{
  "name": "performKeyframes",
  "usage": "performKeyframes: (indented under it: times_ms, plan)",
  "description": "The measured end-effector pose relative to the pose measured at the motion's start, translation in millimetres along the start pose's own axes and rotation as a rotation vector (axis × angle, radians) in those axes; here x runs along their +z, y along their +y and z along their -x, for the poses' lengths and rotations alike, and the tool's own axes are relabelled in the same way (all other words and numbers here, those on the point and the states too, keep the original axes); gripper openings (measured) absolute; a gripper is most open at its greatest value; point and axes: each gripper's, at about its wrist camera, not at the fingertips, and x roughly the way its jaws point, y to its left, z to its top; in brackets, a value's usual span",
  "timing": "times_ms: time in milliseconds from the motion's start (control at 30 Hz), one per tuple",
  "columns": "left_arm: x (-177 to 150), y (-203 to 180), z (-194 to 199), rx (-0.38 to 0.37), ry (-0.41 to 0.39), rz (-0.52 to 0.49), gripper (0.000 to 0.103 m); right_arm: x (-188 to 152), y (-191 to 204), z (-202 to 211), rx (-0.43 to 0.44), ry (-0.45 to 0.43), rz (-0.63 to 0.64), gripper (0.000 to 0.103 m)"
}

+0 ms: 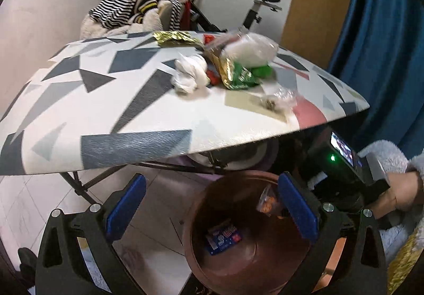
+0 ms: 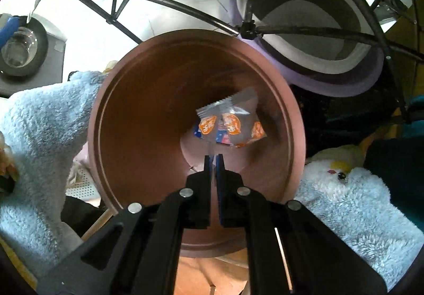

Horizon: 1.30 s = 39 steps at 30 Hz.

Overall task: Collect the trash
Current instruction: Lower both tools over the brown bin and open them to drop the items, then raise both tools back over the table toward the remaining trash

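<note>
The brown bin [image 2: 148, 114] stands on the floor below the near edge of the patterned desk [image 1: 111, 120], and everything here is placed from it. Over its mouth the right claw [image 2: 212, 158] points almost straight down, its blue-padded jaws drawn nearly together with only a sliver of gap and nothing seen pinched between them. Just beyond the claw's tips, inside the bin, is a clear wrapper with orange prints [image 2: 232, 121]; it is not touching the pads, its crimped silvery end is turned toward the far wall of the bin, and its long axis runs slantwise across the opening from upper left to lower right in the right wrist view. Whether it rests on the bottom or hangs in the air cannot be told. Deeper down, on the bin's floor, lies a blue packet [image 1: 224, 238], flat, its long side slanting across the bottom. The left claw [image 1: 212, 211] is above the bin's near rim with its jaws spread wide and empty, aimed toward the desk. Up on the desk, beyond and above the bin, the rest of the trash sits in a loose heap: a crumpled white tissue [image 1: 189, 75], a green and gold wrapper [image 1: 235, 75], a white bag in clear plastic [image 1: 251, 48], a gold foil wrapper [image 1: 176, 38] lying lengthwise along the far edge, and a small clear wrapper [image 1: 278, 100] nearest the bin
</note>
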Motion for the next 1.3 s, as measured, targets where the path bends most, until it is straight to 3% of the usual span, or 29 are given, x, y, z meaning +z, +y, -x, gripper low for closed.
performKeyframes:
  times_ms: [67, 133, 233, 333, 633, 900, 1100, 1200, 1300]
  plan:
    - [0, 2, 1, 0.006, -0.007, 0.015, 0.097, 1, 1, 0, -0.026, -0.007, -0.001, 0.019]
    - [0, 6, 1, 0.011, -0.008, 0.027, 0.097, 2, 2, 0, -0.040, -0.017, -0.005, 0.046]
    - [-2, 12, 0, 0.015, -0.011, 0.041, 0.097, 3, 1, 6, -0.049, -0.049, -0.008, 0.073]
    - [-2, 15, 2, 0.022, -0.017, 0.053, 0.097, 3, 2, 12, -0.057, -0.078, -0.003, 0.092]
    - [-2, 20, 8, 0.037, -0.041, 0.087, 0.097, -1, 15, 39, -0.114, -0.183, 0.039, 0.097]
    - [7, 24, 17, 0.083, -0.093, 0.107, 0.097, -7, 12, 99, -0.083, -0.396, 0.018, 0.097]
    - [31, 24, 30, 0.093, -0.139, 0.095, 0.097, -14, 16, 151, -0.115, -0.567, 0.083, 0.097]
    - [49, 25, 37, 0.093, -0.162, 0.081, 0.097, -11, 20, 172, -0.162, -0.620, 0.128, 0.098]
    - [73, 32, 41, 0.083, -0.168, 0.093, 0.097, -3, 17, 192, -0.150, -0.672, 0.146, 0.097]
